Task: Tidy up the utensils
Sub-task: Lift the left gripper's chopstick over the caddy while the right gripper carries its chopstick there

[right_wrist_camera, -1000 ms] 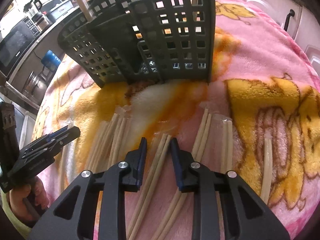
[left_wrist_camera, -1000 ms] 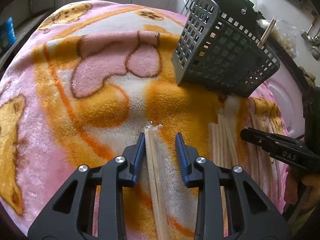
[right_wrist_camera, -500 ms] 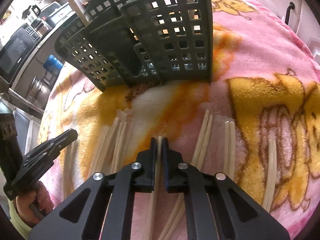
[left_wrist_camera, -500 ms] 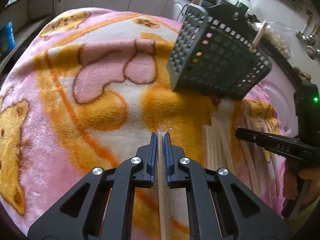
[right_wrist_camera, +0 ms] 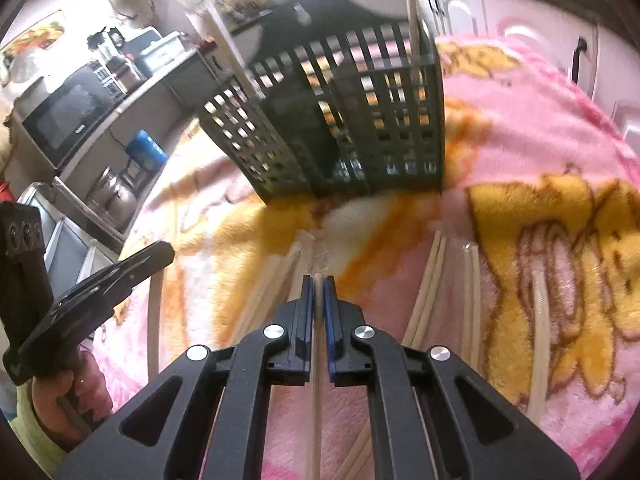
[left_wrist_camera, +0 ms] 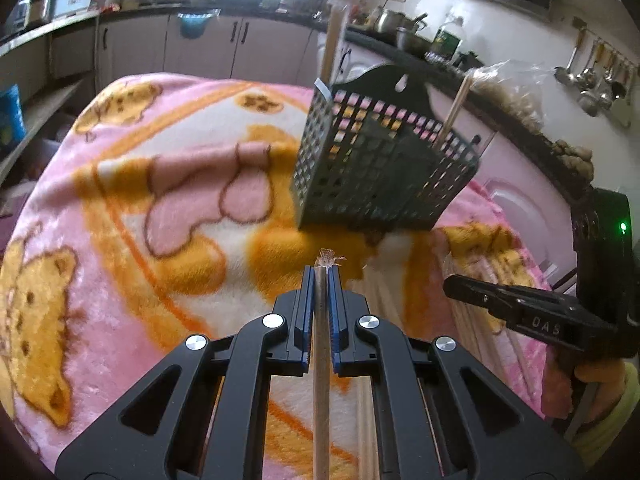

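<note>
I read this as the carry step: both pickups look done, and what comes next, I judge, is tipping each pair upright and threading it down through the open top of the basket [left_wrist_camera: 384,168], which stands ahead of my left fingers and slightly to their right, on the pink blanket [left_wrist_camera: 120,200]. In the right view the same basket [right_wrist_camera: 344,120] sits dead ahead of the fingers, with sticks already poking out of it.

More wrapped chopstick pairs [right_wrist_camera: 430,280] lie on the blanket just right of my right fingers, so plenty remains.

My left gripper [left_wrist_camera: 321,276] is clamped tight on one wrapped pair of chopsticks [left_wrist_camera: 321,380], the crinkled wrapper end showing just past the tips. My right gripper [right_wrist_camera: 318,284] is likewise squeezed onto its own pair [right_wrist_camera: 316,408], jaws nearly together.
</note>
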{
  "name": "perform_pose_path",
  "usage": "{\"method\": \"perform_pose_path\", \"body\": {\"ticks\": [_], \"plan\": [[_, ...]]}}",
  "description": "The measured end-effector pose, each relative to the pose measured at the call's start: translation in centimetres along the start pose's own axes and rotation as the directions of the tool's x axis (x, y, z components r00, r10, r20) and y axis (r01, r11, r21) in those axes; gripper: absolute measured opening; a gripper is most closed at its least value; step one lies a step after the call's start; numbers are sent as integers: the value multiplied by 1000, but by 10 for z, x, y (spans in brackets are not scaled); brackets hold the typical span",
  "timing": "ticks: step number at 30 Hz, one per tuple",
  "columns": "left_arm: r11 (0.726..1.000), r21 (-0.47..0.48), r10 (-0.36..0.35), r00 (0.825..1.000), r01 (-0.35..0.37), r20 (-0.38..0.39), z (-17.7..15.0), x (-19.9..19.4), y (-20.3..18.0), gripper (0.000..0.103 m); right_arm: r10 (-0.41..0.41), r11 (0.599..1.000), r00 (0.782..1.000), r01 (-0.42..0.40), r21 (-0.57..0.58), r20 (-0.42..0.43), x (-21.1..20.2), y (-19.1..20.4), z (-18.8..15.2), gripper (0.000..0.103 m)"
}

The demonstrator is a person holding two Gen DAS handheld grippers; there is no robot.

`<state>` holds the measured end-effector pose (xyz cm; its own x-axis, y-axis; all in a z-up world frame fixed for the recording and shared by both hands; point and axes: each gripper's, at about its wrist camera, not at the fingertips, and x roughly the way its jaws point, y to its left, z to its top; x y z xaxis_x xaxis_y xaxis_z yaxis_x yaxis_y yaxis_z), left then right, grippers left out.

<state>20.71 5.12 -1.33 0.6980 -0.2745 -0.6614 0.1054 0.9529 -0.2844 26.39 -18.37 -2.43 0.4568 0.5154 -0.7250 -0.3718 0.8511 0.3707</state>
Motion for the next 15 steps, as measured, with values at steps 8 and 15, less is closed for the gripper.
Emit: {"method": "perform_pose_path", "body": {"ticks": [8, 15], "plan": [[999, 45, -32, 997, 29, 63, 15, -17, -19, 2, 14, 1000, 987, -9, -29, 159, -38, 12, 0, 6], [997, 55, -56, 993, 50, 108, 27, -27, -31, 2, 15, 999, 962, -2, -51, 273, -65, 12, -4, 6]]}}
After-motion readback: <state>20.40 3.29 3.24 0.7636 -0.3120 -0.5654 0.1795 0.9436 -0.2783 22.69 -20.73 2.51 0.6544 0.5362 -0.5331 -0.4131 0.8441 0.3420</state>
